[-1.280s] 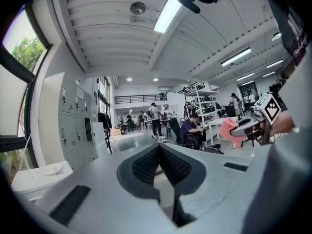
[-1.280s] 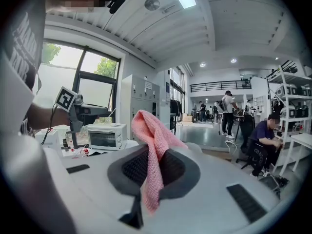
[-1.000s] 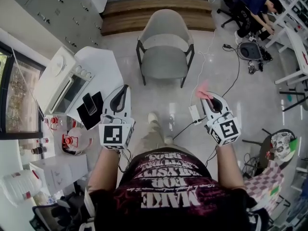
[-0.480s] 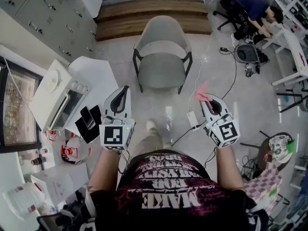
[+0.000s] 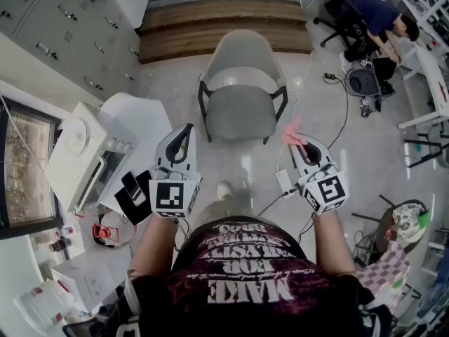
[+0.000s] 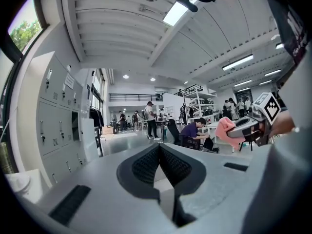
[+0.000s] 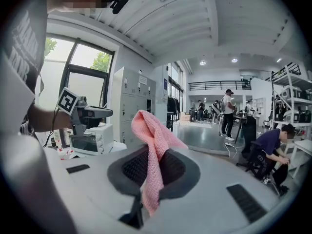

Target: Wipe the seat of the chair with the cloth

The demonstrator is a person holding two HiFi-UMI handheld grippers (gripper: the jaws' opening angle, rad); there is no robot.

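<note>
1. The left gripper's (image 6: 158, 149) jaws are pressed together, pad against pad, and grip nothing.
2. The right gripper's (image 7: 155, 156) jaws are clamped on the pink cloth (image 7: 152, 135). The cloth rises above the pads, folds over toward 2 o'clock, and a tail hangs out below at 6 o'clock.
3. In the head view the person holds both grippers in front of the torso, each pointing toward 12 o'clock. The left gripper (image 5: 184, 135) is at the 9 o'clock side and the right gripper (image 5: 302, 143) at the 3 o'clock side. The cloth (image 5: 292, 133) pokes out of the right tips toward 11 o'clock.
4. The grey chair (image 5: 242, 83) stands on the floor at 12 o'clock, well apart from both grippers, with its seat (image 5: 238, 111) turned toward the person. The cloth is off the seat, near its 4 o'clock corner.
5. At 9 o'clock of the left gripper is a white table (image 5: 144, 121). It carries a white toaster oven (image 5: 81, 156) and dark phones (image 5: 132, 187).
6. Further out, grey lockers (image 5: 59, 23) fill 10 o'clock and a wooden step (image 5: 224, 39) lies behind the chair at 12 o'clock. A seated person (image 5: 384, 16) bends over a desk at 2 o'clock.
</note>
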